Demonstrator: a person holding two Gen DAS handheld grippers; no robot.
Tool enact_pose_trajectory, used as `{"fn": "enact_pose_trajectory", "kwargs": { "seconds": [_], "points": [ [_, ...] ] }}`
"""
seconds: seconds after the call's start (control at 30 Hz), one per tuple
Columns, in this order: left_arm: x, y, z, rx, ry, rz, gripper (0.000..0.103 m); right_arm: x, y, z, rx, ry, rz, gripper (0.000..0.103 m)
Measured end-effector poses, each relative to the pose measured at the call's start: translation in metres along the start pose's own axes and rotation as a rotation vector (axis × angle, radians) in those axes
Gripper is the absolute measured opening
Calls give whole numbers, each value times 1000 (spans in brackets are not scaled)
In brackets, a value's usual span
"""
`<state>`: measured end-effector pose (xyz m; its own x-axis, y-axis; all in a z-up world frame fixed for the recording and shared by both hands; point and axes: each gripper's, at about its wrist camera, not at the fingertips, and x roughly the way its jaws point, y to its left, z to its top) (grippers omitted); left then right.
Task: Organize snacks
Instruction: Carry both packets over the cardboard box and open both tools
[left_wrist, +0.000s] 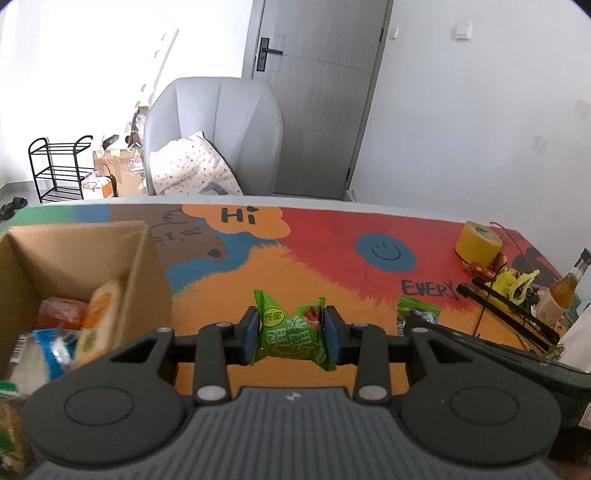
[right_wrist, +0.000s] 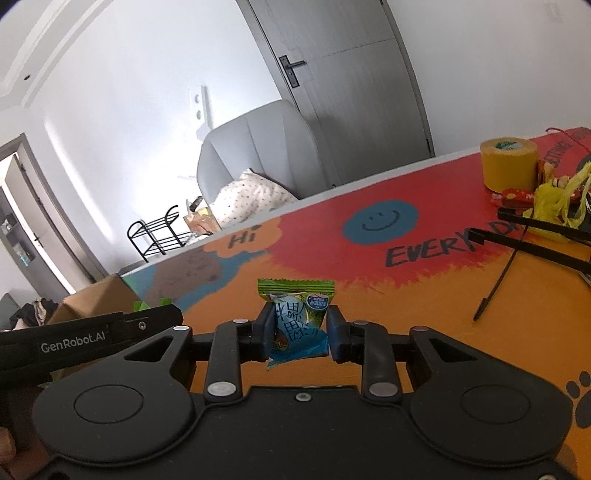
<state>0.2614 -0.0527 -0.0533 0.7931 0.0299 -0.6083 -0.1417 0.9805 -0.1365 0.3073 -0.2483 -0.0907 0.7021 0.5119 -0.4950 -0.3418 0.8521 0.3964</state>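
"Hi" is painted in dark letters on an orange cloud shape of the table cover (left_wrist: 332, 229), upper middle of the left wrist view. "EVERY" is lettered at the red-orange border, right of centre (more letters follow in the right wrist view, cut off by black bars). "GenRobot.AI" is printed in white on the left gripper (right_wrist: 74, 345), lower left of the right wrist view. Chinese characters are carried by the green packet (left_wrist: 291, 332) and the blue-green packet (right_wrist: 297, 325), not legible.

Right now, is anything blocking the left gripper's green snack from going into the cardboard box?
Nothing visible. The left gripper holds the green snack packet beside the cardboard box, whose top is open. Only bare tablecloth lies between them.
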Motion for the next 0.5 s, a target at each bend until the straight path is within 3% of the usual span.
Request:
{"fn": "enact_pose_trajectory", "kwargs": {
  "seconds": [0.5],
  "points": [
    [-45, 33, 8, -43, -62, 14, 36, -15, 48, 3, -52, -27, 57, 27]
  ]
}}
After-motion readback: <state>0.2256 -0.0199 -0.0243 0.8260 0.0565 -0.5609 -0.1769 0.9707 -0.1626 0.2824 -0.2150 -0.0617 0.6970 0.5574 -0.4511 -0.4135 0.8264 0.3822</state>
